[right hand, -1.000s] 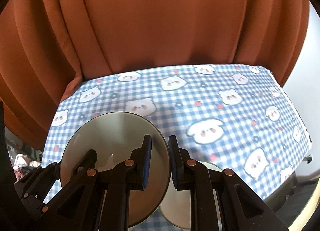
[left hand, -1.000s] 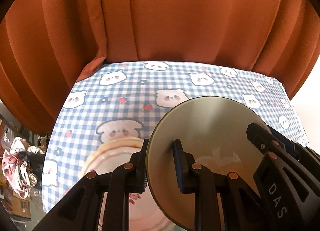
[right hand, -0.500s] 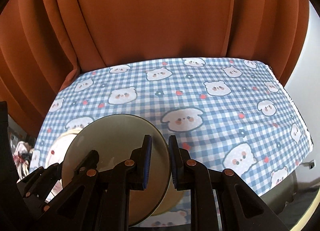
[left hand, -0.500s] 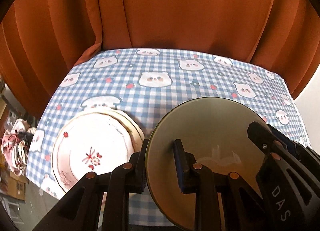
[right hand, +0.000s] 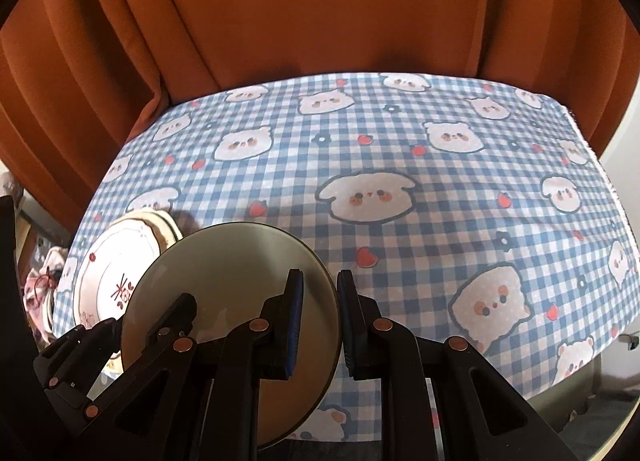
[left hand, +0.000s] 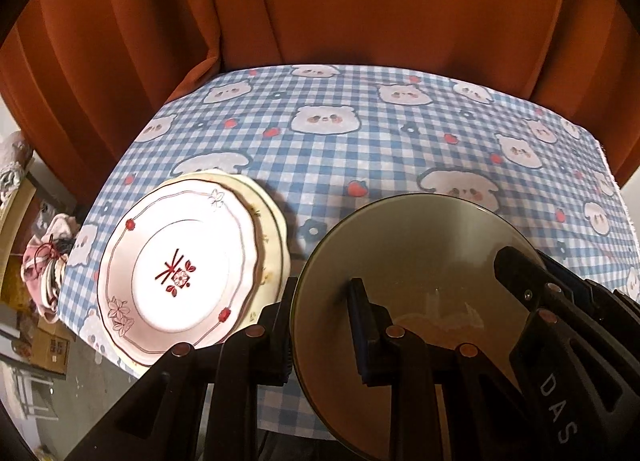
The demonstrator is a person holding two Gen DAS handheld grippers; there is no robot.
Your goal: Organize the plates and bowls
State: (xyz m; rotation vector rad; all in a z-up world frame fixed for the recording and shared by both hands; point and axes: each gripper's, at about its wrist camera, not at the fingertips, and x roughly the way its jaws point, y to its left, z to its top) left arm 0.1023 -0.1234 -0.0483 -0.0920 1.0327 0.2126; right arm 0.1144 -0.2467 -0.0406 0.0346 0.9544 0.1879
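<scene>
An olive-green plate (left hand: 420, 261) hangs tilted over the near edge of the table. My left gripper (left hand: 322, 293) is shut on its left rim. My right gripper (right hand: 320, 285) is shut on its right rim, and it shows in the left wrist view as black fingers (left hand: 520, 265) behind the plate. In the right wrist view the same olive-green plate (right hand: 228, 273) has the left gripper's fingers (right hand: 172, 313) on its far side. A white plate with red marks (left hand: 180, 273) tops a cream plate (left hand: 272, 229) at the table's near left, and shows again as the white plate (right hand: 116, 269).
The table wears a blue checked cloth with bear faces (right hand: 400, 141). An orange curtain (left hand: 360, 1) hangs close behind the far edge. Bags and boxes (left hand: 44, 273) lie on the floor past the left edge.
Both grippers have carried the olive-green plate back toward the table's near edge and lower. The stack of plates at the left has come fully into view.
</scene>
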